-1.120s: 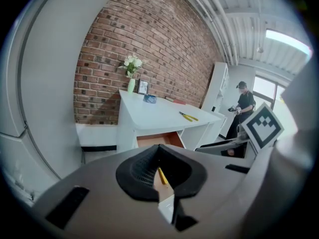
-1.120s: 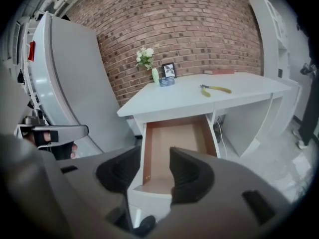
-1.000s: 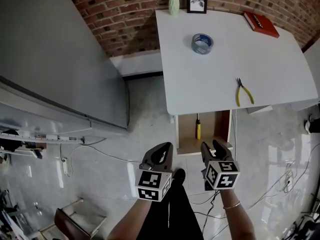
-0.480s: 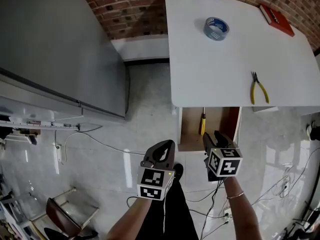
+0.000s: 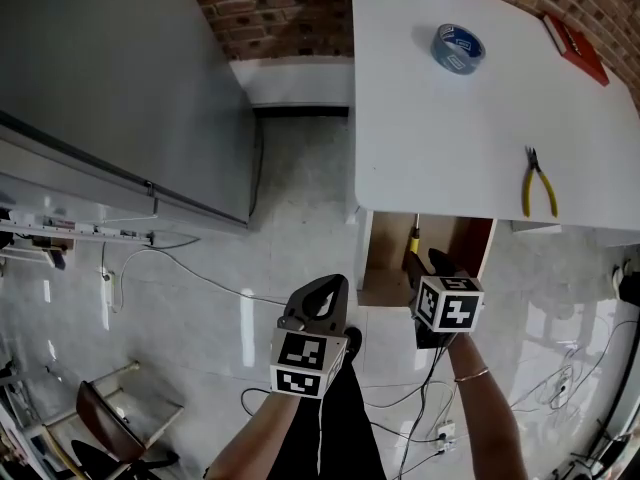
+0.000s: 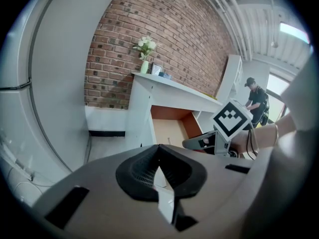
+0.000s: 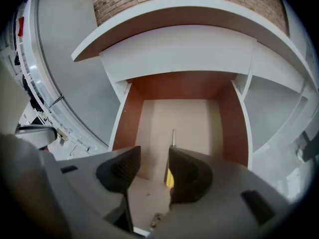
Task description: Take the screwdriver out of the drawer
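A view from above shows a white desk [image 5: 450, 118] against a brick wall, with its drawer [image 5: 385, 258] pulled open over a pale tiled floor [image 5: 300, 228]. The screwdriver [image 5: 413, 243] lies inside the drawer on its floor, yellow handle nearer the person and metal shaft pointing toward the back.

The right claw [image 5: 428, 264] hangs over the drawer's front edge. In the right gripper view its two jaws stand apart with nothing gripped between them. The screwdriver [image 7: 173, 139] lies just beyond, its handle partly hidden behind the inner edge of the right-hand jaw.

The left claw [image 5: 318, 298] is held lower and to the left, over the floor and clear of the drawer. In the left gripper view its jaws are pressed together and hold nothing.

On the desk top lie yellow-handled pliers [image 5: 538, 183], a roll of blue tape [image 5: 458, 46] and a red book [image 5: 575, 46].
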A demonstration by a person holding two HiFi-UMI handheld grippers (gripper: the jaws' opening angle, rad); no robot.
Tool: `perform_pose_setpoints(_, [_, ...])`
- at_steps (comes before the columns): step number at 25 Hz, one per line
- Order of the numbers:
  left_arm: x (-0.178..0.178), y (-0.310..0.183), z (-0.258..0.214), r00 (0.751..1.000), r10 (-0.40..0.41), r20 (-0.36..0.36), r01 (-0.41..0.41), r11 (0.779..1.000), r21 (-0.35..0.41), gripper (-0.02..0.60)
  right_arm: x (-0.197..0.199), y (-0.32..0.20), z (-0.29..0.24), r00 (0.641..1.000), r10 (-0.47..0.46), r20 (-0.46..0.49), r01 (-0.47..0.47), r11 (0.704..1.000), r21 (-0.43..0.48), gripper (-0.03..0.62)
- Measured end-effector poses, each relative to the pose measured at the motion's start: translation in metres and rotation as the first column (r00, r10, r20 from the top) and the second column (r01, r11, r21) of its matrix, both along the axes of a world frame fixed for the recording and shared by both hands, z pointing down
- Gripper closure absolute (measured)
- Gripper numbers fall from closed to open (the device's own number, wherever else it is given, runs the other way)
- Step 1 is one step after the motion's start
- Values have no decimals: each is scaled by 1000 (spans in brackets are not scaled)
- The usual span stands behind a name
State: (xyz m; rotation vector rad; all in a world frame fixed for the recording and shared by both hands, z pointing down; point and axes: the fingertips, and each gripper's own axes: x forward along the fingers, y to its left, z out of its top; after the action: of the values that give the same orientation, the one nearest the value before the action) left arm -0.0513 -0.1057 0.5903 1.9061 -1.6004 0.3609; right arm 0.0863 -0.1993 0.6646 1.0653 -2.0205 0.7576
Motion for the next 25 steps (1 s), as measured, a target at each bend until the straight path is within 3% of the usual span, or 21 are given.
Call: perform_pose_setpoints(25, [-16,-26,18,997,-77,-28,77,997,-29,588,5,-46,83,989,-22,-148,7,995,-104,416])
